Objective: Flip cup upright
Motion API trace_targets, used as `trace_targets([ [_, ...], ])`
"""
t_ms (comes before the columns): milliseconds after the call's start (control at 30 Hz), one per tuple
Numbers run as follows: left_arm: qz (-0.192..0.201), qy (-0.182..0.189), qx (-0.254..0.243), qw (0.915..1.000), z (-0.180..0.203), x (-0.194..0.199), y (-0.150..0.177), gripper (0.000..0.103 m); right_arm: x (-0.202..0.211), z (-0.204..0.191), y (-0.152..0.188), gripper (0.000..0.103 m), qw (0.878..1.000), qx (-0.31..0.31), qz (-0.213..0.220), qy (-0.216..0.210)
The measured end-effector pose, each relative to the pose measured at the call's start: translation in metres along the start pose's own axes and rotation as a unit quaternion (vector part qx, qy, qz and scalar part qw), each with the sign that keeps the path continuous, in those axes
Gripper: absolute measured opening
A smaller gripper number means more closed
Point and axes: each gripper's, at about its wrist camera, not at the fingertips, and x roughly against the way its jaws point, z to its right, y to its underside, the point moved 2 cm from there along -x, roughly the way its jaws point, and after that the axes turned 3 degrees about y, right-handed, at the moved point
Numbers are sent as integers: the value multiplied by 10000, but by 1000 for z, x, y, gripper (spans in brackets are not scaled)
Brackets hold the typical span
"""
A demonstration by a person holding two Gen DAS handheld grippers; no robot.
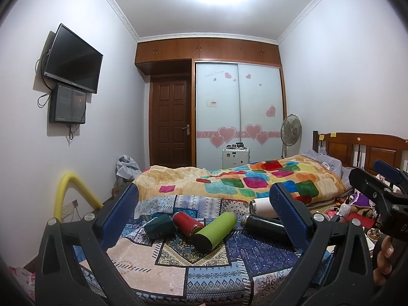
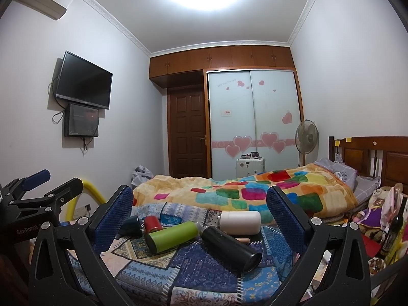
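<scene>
Both your left gripper [image 1: 204, 204] and right gripper [image 2: 199, 204] hang wide open, empty; the smooth lime-green cylindrical cup [image 1: 215, 230] may roll on the soft patchwork quilt [image 1: 178, 275].

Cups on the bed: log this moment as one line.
stage: before grasp | left gripper: open | right gripper: open | cups: green, red, black, white, teal, all lying down

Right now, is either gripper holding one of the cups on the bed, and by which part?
Neither. The left gripper and right gripper are both open, above the cups.
</scene>
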Motion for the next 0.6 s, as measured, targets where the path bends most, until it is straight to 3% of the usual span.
trace_targets([
  [600,-51,1,-6,10000,-1,-4,3,103,-6,-4,6,103,10000,-2,-69,-35],
])
